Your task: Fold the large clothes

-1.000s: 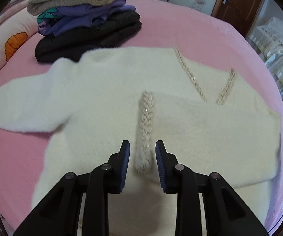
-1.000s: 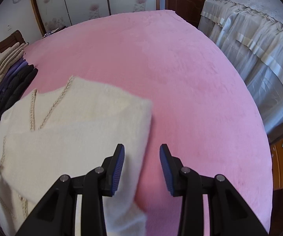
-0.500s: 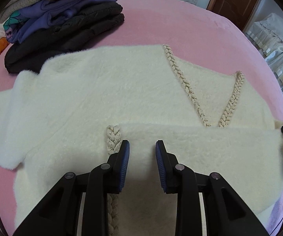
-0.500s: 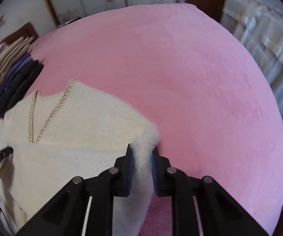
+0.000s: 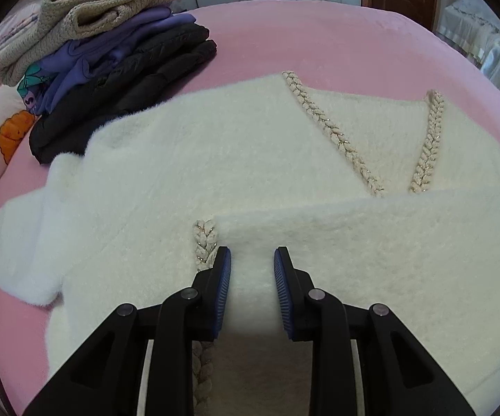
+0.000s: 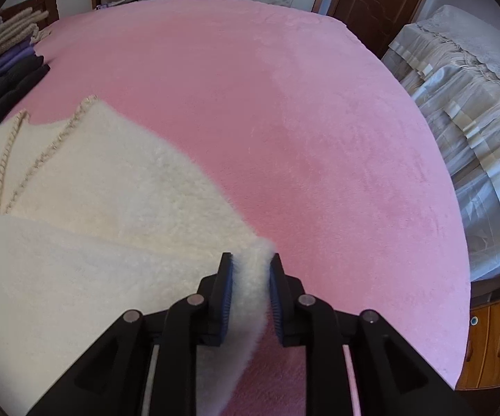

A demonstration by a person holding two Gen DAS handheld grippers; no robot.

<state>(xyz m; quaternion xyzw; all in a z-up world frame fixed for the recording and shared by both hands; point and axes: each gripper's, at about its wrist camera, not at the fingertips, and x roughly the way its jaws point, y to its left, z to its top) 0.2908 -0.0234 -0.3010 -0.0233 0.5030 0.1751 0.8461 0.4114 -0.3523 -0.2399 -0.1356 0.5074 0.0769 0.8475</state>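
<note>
A fluffy white sweater (image 5: pixel 215 159) with braided V-neck trim (image 5: pixel 333 131) lies flat on the pink bed (image 5: pixel 319 41). One sleeve is folded across its chest, and the braided cuff (image 5: pixel 205 239) shows just left of my left gripper (image 5: pixel 252 253). That gripper hovers over the folded sleeve, its jaws a little apart and pinching nothing. In the right wrist view the sweater (image 6: pixel 93 225) fills the lower left. My right gripper (image 6: pixel 250 258) has the sweater's right edge standing as a ridge between its pads, which still touch it while the jaws are opening.
A stack of folded clothes (image 5: pixel 111 52), beige over purple over black, sits at the sweater's far left, next to a pillow (image 5: pixel 3 135). Bare pink bed (image 6: pixel 284 104) stretches right of the sweater. A second bed with a pale cover (image 6: pixel 458 104) and a wooden cabinet (image 6: pixel 492 339) stand beyond.
My left gripper has slid from the cuff onto the folded sleeve and come lower. My right gripper, wide open beside the sweater's edge a second ago, has closed on that edge.
</note>
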